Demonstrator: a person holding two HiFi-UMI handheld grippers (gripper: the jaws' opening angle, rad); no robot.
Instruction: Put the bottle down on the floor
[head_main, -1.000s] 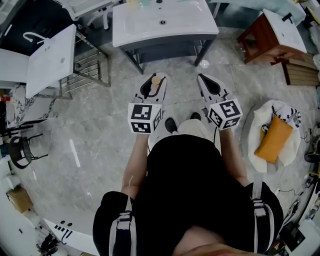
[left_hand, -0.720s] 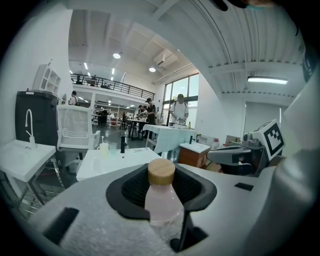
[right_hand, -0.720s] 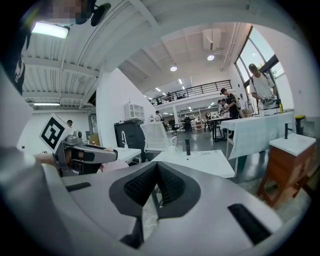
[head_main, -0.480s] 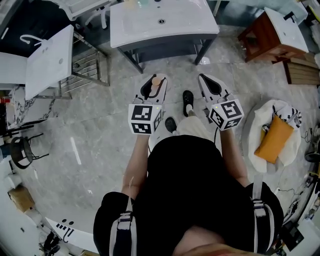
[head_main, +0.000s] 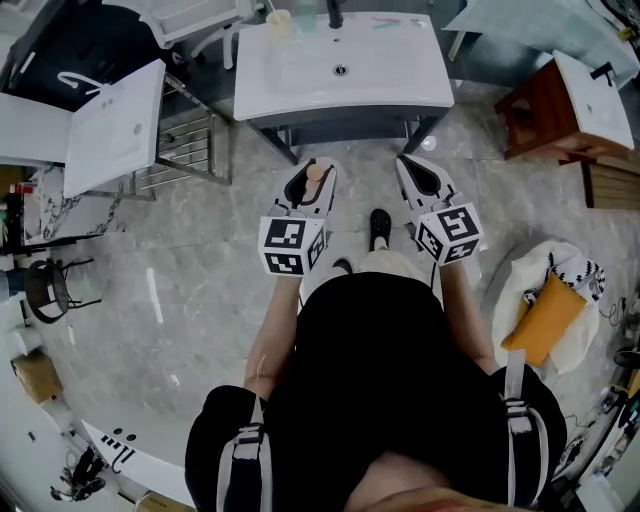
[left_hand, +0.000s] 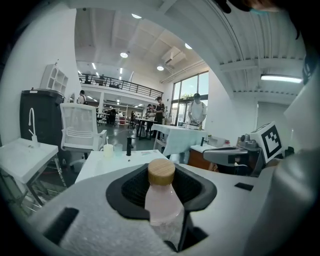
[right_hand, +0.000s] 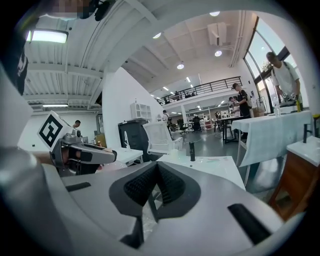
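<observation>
Washbasin (head_main: 340, 70) at twelve o'clock has slid closer. Left gripper (head_main: 310, 178) clamps the bottle (left_hand: 162, 200) mid-body; it is probably light and slippery. Right gripper (head_main: 420, 180) is closed, empty.

White washbasin (head_main: 300, 70), wooden cabinet (head_main: 535, 125), orange cushion (head_main: 540, 322) — far right

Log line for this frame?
left gripper: shut on bottle | right gripper: shut, empty | bottle: upright, above floor | step: not yet set down
</observation>
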